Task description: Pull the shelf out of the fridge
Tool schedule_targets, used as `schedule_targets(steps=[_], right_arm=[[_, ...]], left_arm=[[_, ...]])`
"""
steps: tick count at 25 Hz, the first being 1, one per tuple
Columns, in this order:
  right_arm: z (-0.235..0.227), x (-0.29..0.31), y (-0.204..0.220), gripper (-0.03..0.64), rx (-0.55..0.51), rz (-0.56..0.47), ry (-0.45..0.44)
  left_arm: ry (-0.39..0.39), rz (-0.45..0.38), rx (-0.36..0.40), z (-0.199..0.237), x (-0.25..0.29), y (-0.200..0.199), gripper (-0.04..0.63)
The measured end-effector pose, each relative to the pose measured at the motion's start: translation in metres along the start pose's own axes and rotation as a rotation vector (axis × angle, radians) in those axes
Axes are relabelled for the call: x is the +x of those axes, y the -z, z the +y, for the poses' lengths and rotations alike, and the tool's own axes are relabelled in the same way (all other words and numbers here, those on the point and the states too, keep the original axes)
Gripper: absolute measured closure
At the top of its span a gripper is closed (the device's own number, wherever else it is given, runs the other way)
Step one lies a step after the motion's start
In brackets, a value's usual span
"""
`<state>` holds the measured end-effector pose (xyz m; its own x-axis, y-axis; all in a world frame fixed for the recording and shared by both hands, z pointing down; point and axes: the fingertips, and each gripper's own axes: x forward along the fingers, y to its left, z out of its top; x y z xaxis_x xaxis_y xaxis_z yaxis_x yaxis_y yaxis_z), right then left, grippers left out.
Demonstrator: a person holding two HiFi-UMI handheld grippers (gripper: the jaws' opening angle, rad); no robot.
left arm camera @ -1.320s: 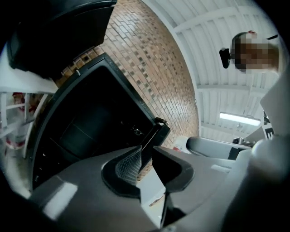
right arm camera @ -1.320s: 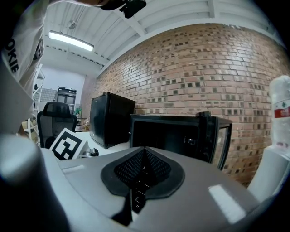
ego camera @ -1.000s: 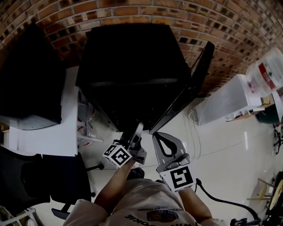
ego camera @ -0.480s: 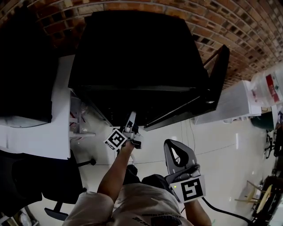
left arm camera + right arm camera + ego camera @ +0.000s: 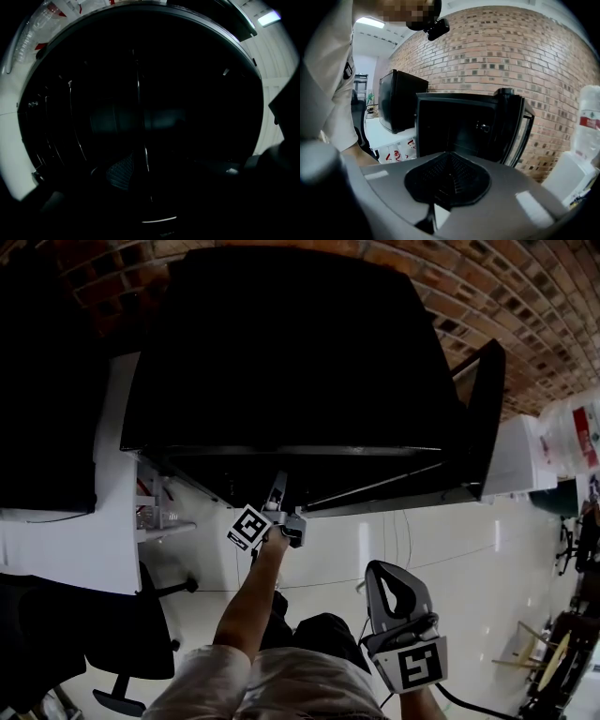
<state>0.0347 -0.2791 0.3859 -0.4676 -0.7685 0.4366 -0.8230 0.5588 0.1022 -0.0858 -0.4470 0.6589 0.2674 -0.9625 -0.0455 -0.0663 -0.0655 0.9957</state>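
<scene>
A black mini fridge (image 5: 281, 352) stands against the brick wall with its door (image 5: 483, 418) swung open to the right. My left gripper (image 5: 277, 495) reaches into the fridge's dark mouth at its front lower edge, and its jaws are opening. In the left gripper view the inside is nearly black. A thin bright wire (image 5: 139, 103), perhaps the shelf's, runs between the jaws, apart from the one ribbed pad (image 5: 119, 171) that shows. My right gripper (image 5: 394, 592) hangs back near my body, shut and empty. From it the fridge (image 5: 459, 126) shows open.
A white table (image 5: 70, 540) at the left carries another black box (image 5: 47, 381), with bottles (image 5: 155, 512) under it. A dark office chair (image 5: 112, 634) stands at the lower left. A white cabinet with a water bottle (image 5: 572, 427) is at the right.
The left gripper has gone forward from in front of the fridge into its opening. The right gripper has dropped back toward my body. The view has moved closer to the fridge.
</scene>
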Motion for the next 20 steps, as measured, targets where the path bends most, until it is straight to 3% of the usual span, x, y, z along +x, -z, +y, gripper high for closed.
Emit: schedule_targets(steps=[4, 14, 16, 19, 20], right_arm=[[-0.001, 0.0, 0.01, 0.612, 0.006, 0.032, 0.005], [-0.005, -0.005, 0.033, 0.612, 0.02, 0.093, 0.017], [-0.005, -0.006, 0.039, 0.612, 0.018, 0.109, 0.018], [-0.003, -0.004, 0.044, 0.612, 0.023, 0.123, 0.015], [-0.003, -0.004, 0.045, 0.612, 0.026, 0.131, 0.016]], left_arm=[[-0.005, -0.018, -0.02, 0.009, 0.012, -0.002, 0.359], [0.028, -0.063, 0.033, 0.018, 0.055, -0.014, 0.378], [0.052, -0.074, 0.03, 0.016, 0.064, -0.017, 0.439], [0.081, -0.069, 0.044, 0.009, 0.068, -0.02, 0.583], [0.079, -0.061, 0.051, 0.007, 0.068, -0.02, 0.581]])
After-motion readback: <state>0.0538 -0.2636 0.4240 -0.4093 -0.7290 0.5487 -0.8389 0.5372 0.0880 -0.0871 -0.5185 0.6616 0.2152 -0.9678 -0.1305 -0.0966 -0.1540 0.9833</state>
